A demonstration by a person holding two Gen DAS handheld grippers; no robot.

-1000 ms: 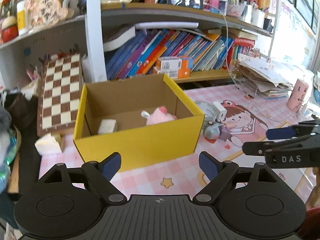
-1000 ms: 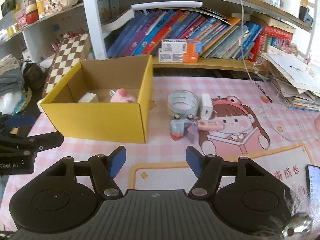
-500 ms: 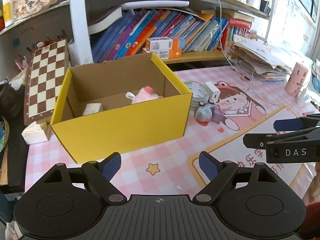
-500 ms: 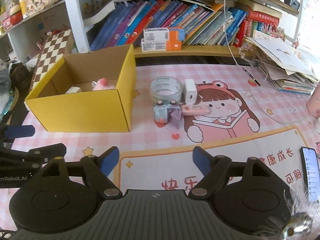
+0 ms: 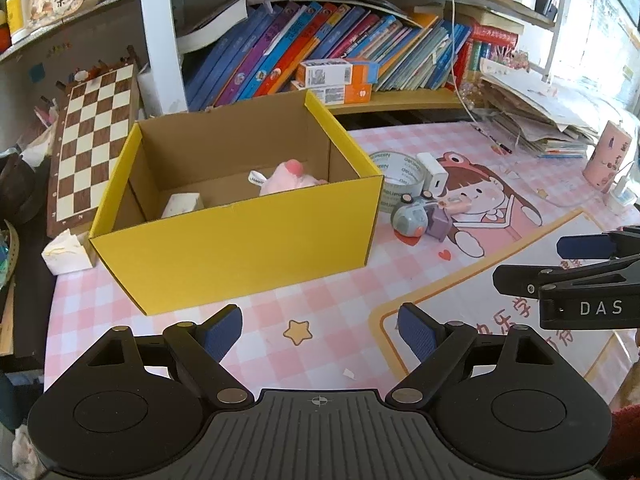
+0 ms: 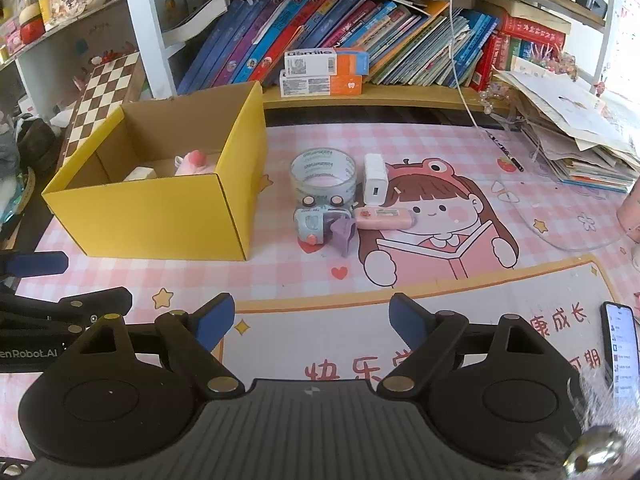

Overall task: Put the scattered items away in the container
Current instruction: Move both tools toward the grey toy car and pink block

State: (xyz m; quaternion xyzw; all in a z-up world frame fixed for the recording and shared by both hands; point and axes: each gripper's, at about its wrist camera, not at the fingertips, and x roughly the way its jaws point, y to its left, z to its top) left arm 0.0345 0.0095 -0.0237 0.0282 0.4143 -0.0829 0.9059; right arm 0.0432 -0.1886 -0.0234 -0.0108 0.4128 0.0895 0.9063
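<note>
Two grippers hover low over the pink desk mat (image 6: 440,152), both with jaws spread wide and nothing between them. The left gripper (image 5: 320,330) faces the yellow box (image 5: 240,248), which sits at its twelve o'clock; the right gripper (image 6: 310,320) points at the loose items, also at about twelve o'clock from it.

Inside the box lie a pink plush toy (image 5: 290,179) and a small white block (image 5: 182,205), each partly hidden by the front wall. Just beside the box, at its three o'clock, sits the cluster: a roll of clear tape (image 6: 323,174), a white charger (image 6: 375,184) touching it, a pink tube (image 6: 384,217), and a grey-blue toy car (image 6: 314,222) with a purple piece (image 6: 342,234) against it; what that piece is I cannot make out.

At the right view's four o'clock edge a phone (image 6: 622,354) is cut off. A chessboard (image 5: 90,144) leans behind the box.
</note>
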